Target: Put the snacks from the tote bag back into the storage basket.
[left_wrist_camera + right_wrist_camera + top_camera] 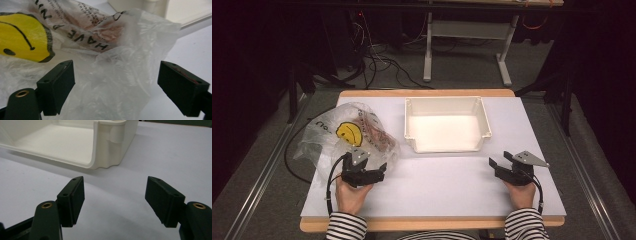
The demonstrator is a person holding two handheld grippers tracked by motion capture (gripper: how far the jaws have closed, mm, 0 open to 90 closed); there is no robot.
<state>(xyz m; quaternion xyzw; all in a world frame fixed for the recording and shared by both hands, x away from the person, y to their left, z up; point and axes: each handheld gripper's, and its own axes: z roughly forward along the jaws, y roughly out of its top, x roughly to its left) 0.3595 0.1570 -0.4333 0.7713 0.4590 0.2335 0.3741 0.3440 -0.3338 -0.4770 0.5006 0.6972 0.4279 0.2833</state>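
Left gripper (379,169) at the near edge of the plastic bag (347,137), jaws spread wide, nothing clamped — film bunched between them in the left gripper view (117,85) but not pinched. Right gripper (497,164) wide open too, gripping nothing, resting on the bare table (437,185) near the right front corner of the white bin (447,125).

Bag position: left side of table, just beside the bin, part of it hanging over the left table edge. Crumpled, smiley print (22,37) facing up, "HAVE" lettering legible.

Risks, as judged:
- Thin slippery film — a close on a single loose layer likely to pull only that fold, contents left behind or bag stretched rather than lifted.
- Overhang at the left edge — a drag in the wrong direction could tip the bag off the table.
- Loose mouth orientation unclear; a lift from the wrong end could spill the contents.

Containers:
- Bag: something brownish inside, seen through the film; cannot tell what.
- Bin: empty, upright, open side toward the camera.
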